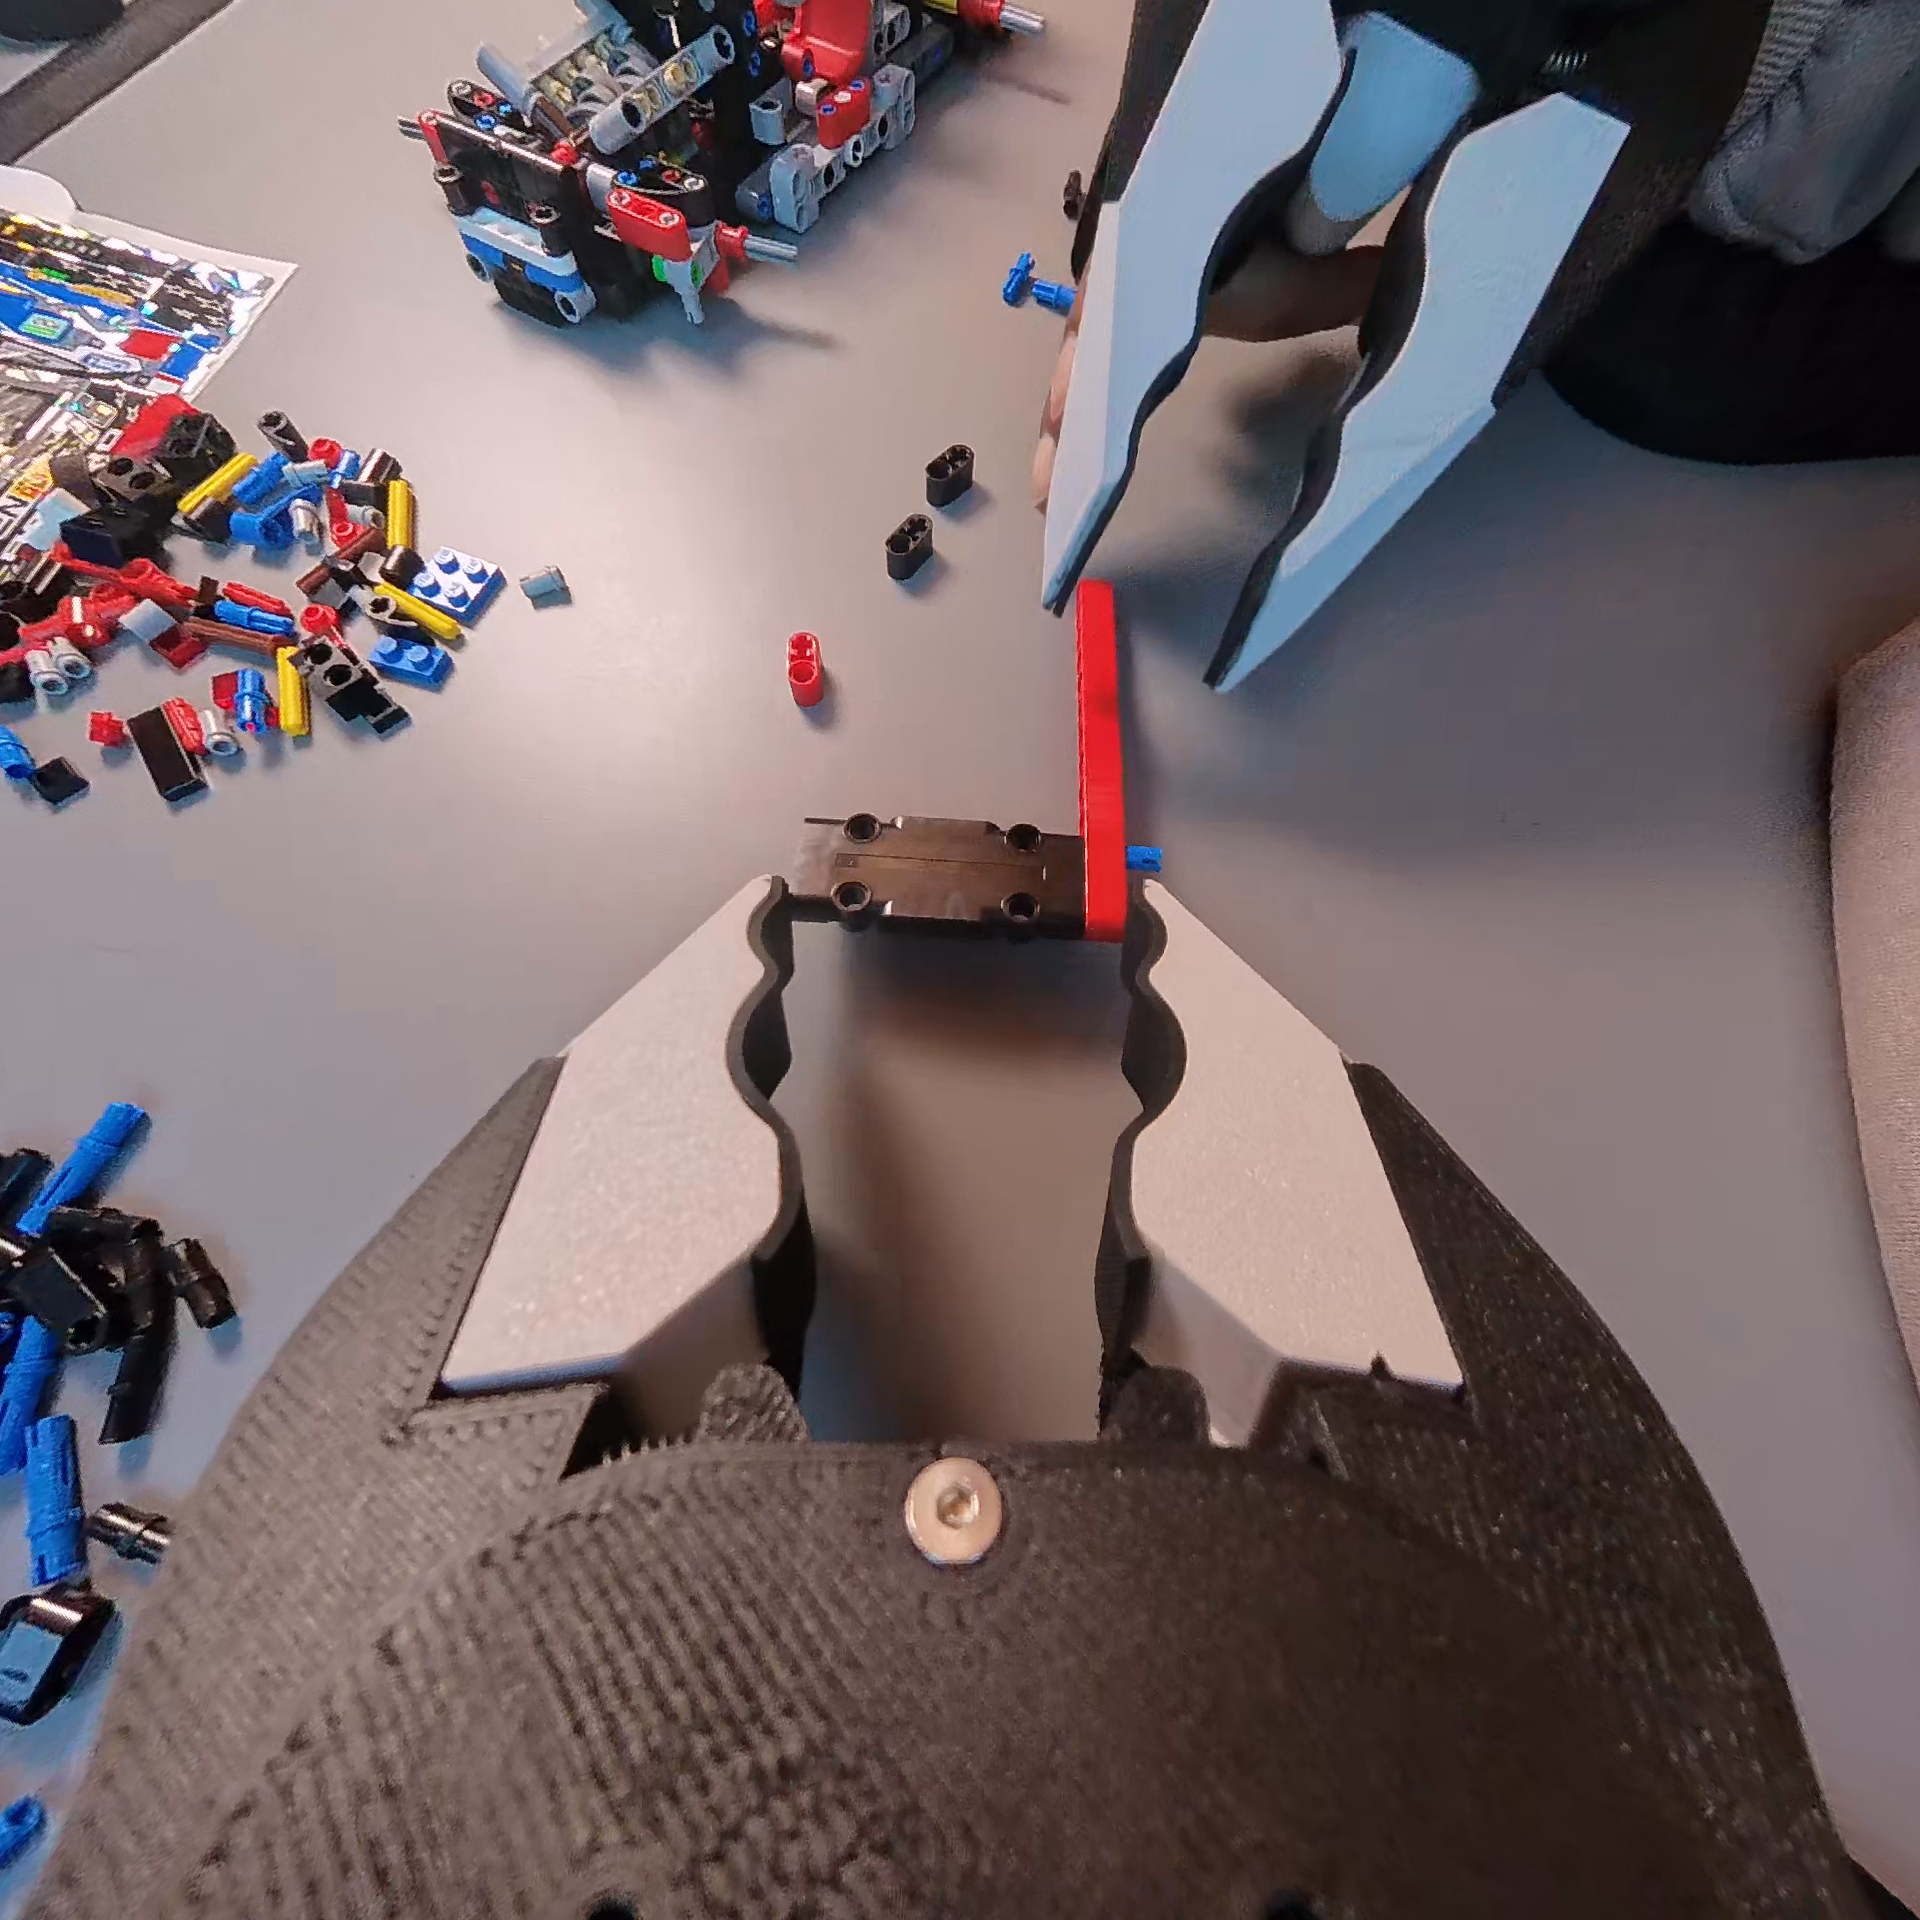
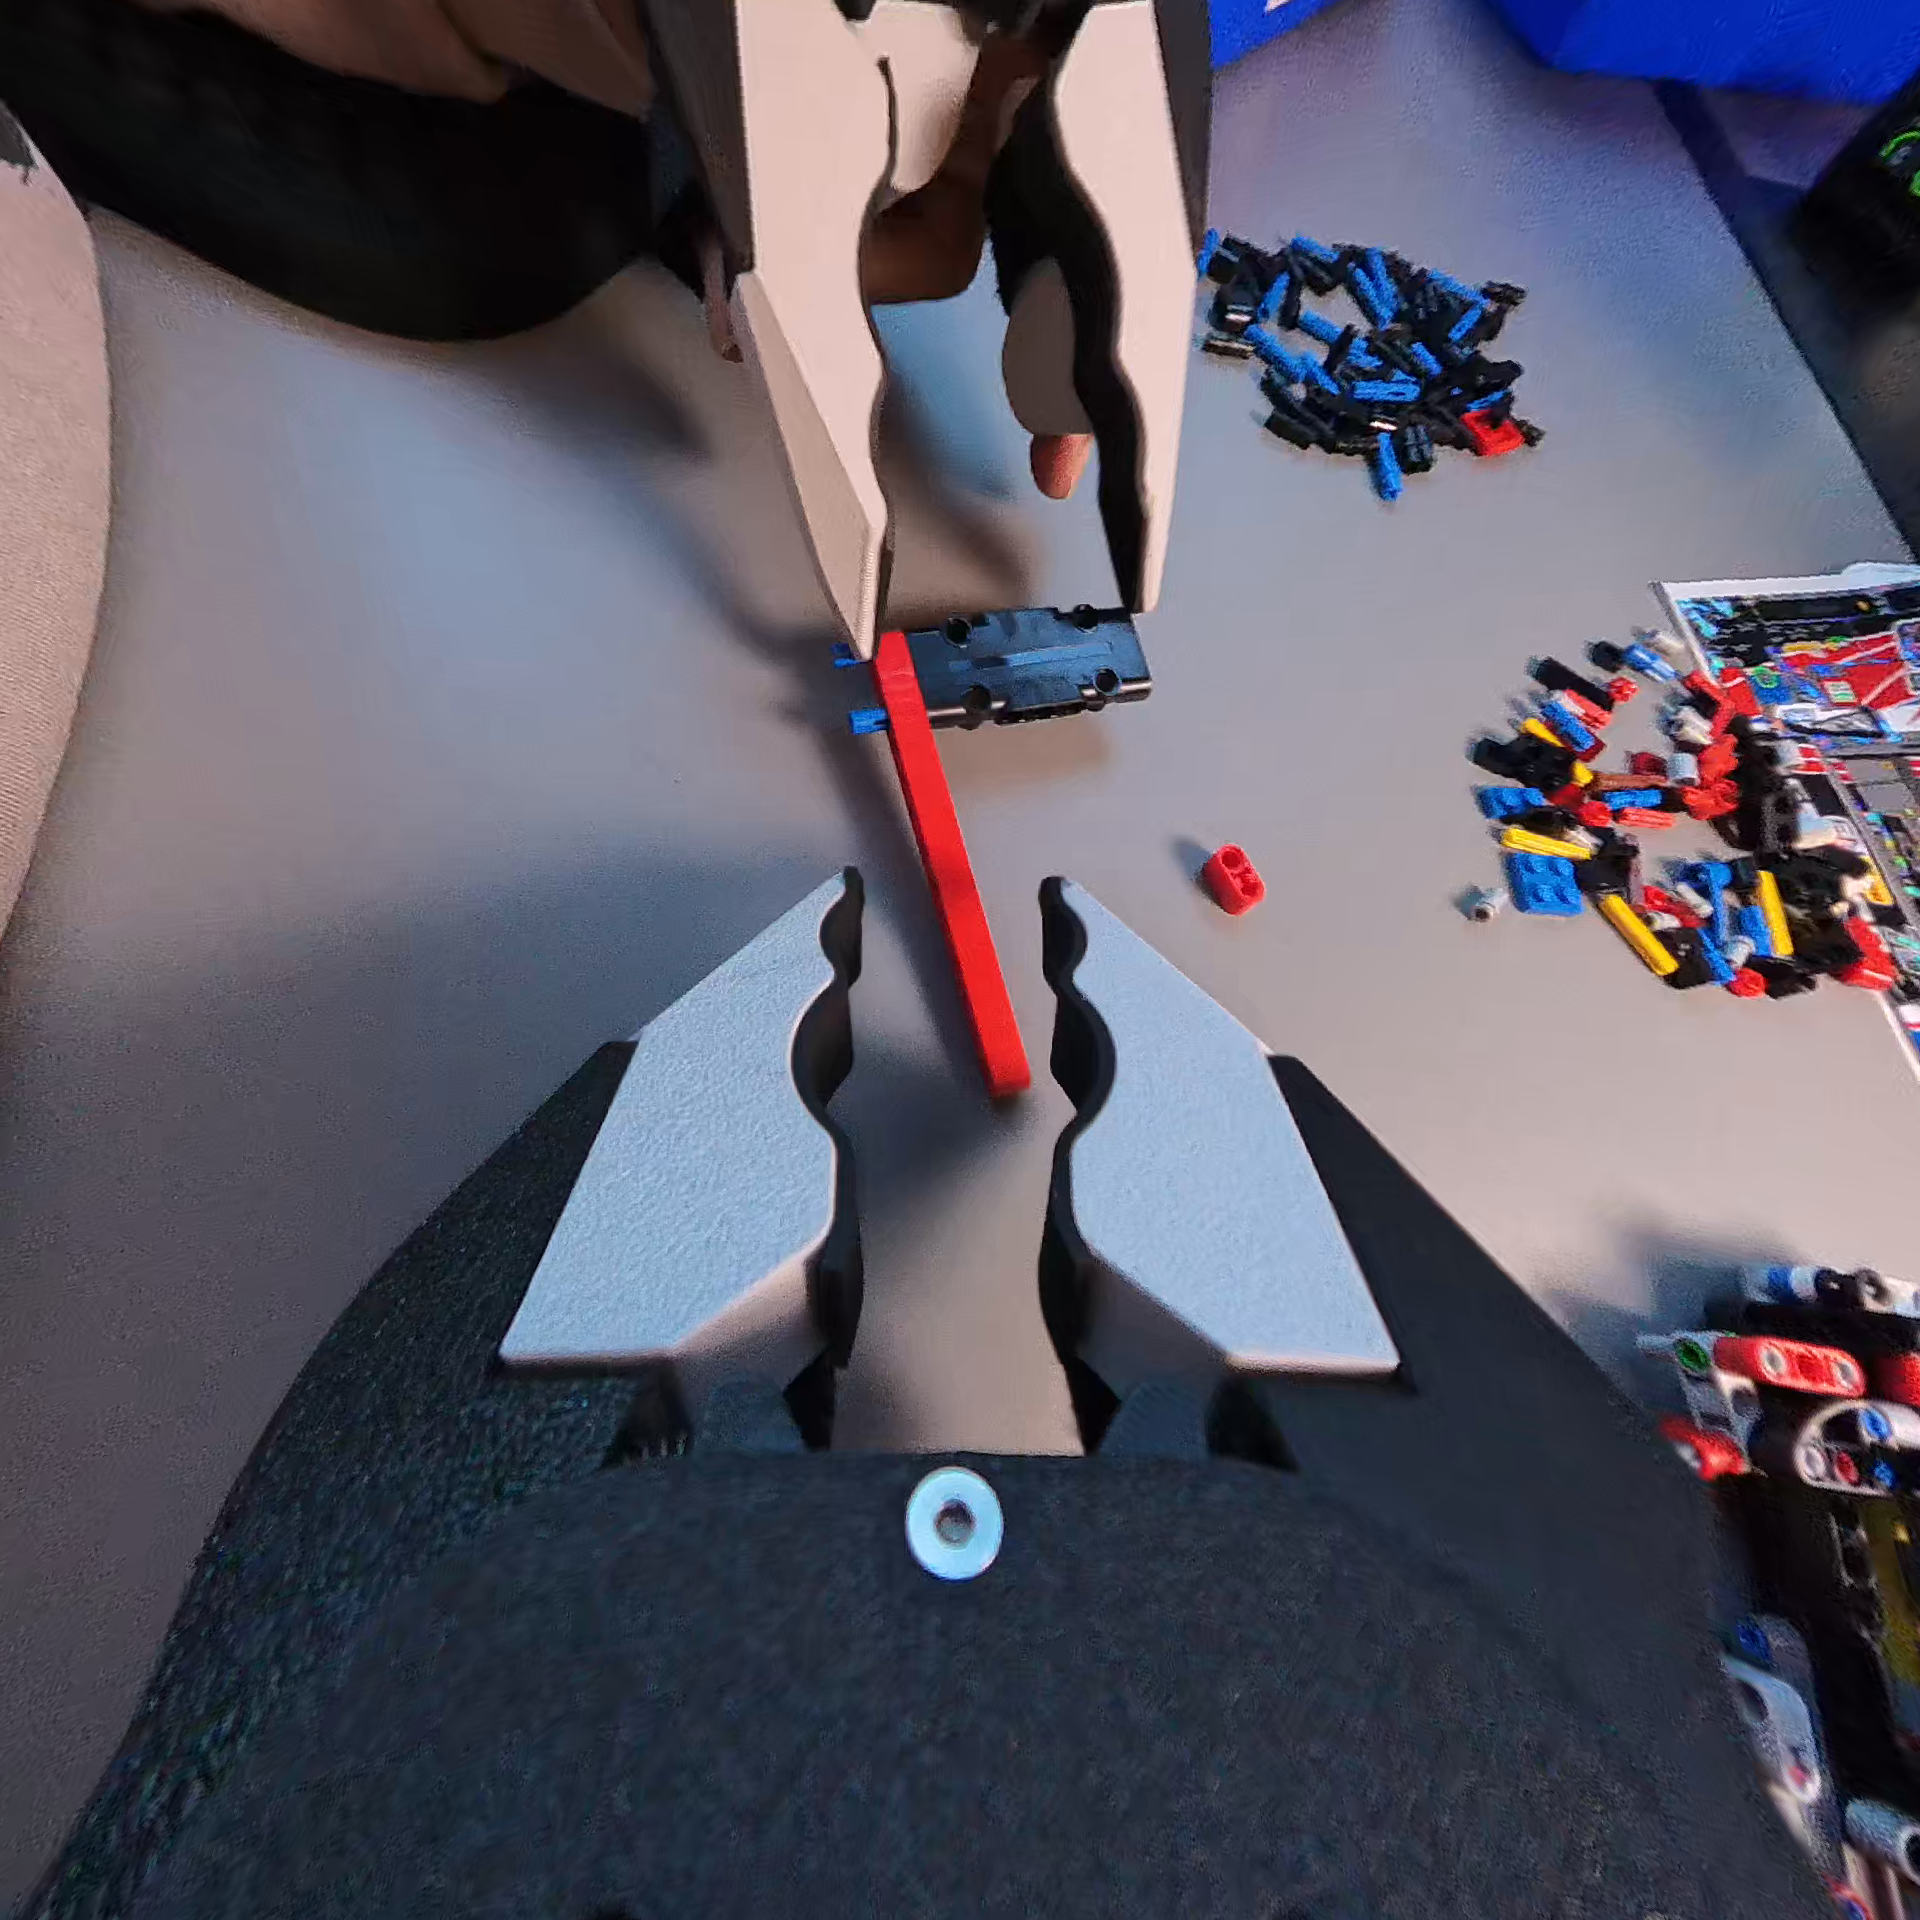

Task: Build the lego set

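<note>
Steady the black block (image 1: 940,871) at twelve o'clock, clamped between left fingers (image 1: 764,914) on the desk (image 1: 1455,935), then close right fingers (image 2: 847,914), now apart, squarely on the red beam (image 2: 956,883) before pressing onto blue pins (image 2: 862,719).

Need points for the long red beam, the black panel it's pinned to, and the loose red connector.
red beam (image 2: 951,862): right wrist view, mid-length of its top edge.
black panel (image 1: 935,871): left wrist view, centre of its flat top face.
loose red connector (image 2: 1232,879): right wrist view, middle of its body, alone on the table.
</note>
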`<action>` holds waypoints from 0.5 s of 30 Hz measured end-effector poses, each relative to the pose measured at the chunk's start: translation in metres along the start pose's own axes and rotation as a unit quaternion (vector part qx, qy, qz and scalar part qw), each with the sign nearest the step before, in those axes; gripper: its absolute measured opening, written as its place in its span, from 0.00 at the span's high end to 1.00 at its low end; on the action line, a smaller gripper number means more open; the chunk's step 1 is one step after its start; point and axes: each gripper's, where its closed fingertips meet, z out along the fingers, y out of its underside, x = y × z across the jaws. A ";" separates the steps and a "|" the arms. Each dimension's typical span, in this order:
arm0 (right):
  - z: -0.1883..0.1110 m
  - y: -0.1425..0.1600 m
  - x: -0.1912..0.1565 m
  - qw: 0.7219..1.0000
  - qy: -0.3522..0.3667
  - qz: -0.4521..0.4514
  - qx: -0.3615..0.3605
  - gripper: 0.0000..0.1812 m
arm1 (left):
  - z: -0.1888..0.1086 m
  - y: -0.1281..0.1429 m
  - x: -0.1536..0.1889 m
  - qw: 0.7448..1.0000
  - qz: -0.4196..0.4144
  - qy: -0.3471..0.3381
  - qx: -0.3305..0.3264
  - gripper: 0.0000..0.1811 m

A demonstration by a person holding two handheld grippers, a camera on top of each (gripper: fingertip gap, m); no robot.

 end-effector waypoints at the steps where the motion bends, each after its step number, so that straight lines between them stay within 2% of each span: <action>1: 0.004 -0.001 -0.001 1.000 0.003 -0.007 -0.007 0.81 | 0.000 -0.001 0.000 1.000 -0.001 0.000 0.001 0.65; 8: 0.026 -0.003 -0.013 0.993 0.019 -0.098 -0.058 0.82 | -0.003 -0.011 0.005 0.999 -0.042 0.020 0.028 0.66; 13: 0.025 -0.005 -0.007 0.990 0.048 -0.115 -0.059 0.96 | -0.005 -0.015 0.007 0.997 -0.060 0.035 0.043 0.66; 15: 0.024 -0.006 -0.005 0.992 0.049 -0.108 -0.049 0.96 | -0.007 -0.019 0.007 0.996 -0.065 0.035 0.053 0.66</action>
